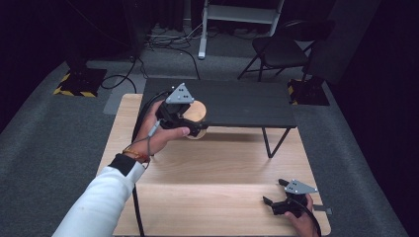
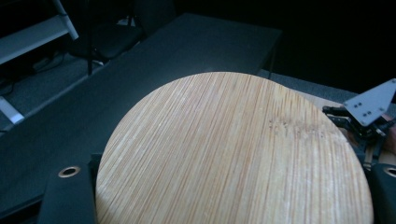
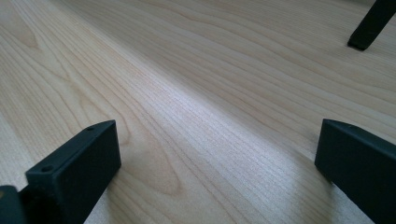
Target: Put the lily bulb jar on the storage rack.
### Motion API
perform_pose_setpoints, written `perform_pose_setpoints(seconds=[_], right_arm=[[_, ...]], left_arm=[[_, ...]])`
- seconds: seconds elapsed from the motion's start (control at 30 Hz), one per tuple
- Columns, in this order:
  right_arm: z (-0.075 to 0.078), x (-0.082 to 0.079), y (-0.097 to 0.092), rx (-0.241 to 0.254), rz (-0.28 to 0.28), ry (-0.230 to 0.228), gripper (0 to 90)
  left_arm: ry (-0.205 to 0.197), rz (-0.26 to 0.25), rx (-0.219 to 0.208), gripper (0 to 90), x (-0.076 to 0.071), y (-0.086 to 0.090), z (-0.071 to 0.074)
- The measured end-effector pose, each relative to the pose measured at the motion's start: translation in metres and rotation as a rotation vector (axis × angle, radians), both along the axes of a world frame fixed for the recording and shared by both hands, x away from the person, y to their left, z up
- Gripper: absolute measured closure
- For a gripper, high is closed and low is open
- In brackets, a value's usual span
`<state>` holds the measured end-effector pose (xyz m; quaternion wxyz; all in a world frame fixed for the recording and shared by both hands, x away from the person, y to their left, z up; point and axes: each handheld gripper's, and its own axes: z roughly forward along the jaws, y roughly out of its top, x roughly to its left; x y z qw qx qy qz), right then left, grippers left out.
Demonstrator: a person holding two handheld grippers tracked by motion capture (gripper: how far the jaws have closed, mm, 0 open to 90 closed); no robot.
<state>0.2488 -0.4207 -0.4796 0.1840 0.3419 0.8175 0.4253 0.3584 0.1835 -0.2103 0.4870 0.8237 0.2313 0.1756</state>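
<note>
From above, the left tool (image 1: 190, 129) is clamped on a round wooden board (image 1: 196, 112), held at the front left edge of the dark raised shelf (image 1: 247, 101) over the pale counter (image 1: 212, 168). Its own camera shows more: the board's (image 2: 233, 154) fine straight grain, with the other tool's grey plate past its rim. The right tool (image 1: 275, 193) rests near the counter's front right corner, jaws spread wide over bare wood (image 3: 201, 107) in its own view
</note>
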Motion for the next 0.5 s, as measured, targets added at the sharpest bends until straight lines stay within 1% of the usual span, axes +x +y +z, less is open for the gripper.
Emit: perform_pose_setpoints(seconds=[0.07,0.13,0.17,0.23,0.3,0.37,0.5], right_arm=[[0.000,0.000,0.000,0.001,-0.001,0.000,0.0],[0.000,0.000,0.000,0.001,-0.001,0.000,0.0],[0.000,0.000,0.000,0.001,-0.001,-0.001,0.0],[0.000,0.000,0.000,0.000,-0.001,-0.001,0.0],[0.000,0.000,0.000,0.001,-0.001,-0.001,0.0],[0.000,0.000,0.000,0.001,-0.001,-0.001,0.0],[0.000,0.000,0.000,0.000,0.001,-0.001,0.0]], left_arm=[[-0.001,0.001,-0.003,24.3,0.011,-0.008,0.003],[-0.016,0.005,0.025,24.3,0.020,-0.020,0.008],[-0.020,0.006,0.027,24.3,0.026,-0.024,0.009],[-0.012,0.008,0.011,24.2,0.037,-0.031,0.009],[-0.023,0.007,0.018,24.3,0.047,-0.040,0.009],[-0.014,0.002,0.001,24.3,0.059,-0.048,0.007],[-0.012,-0.002,0.011,24.3,0.077,-0.066,0.005]])
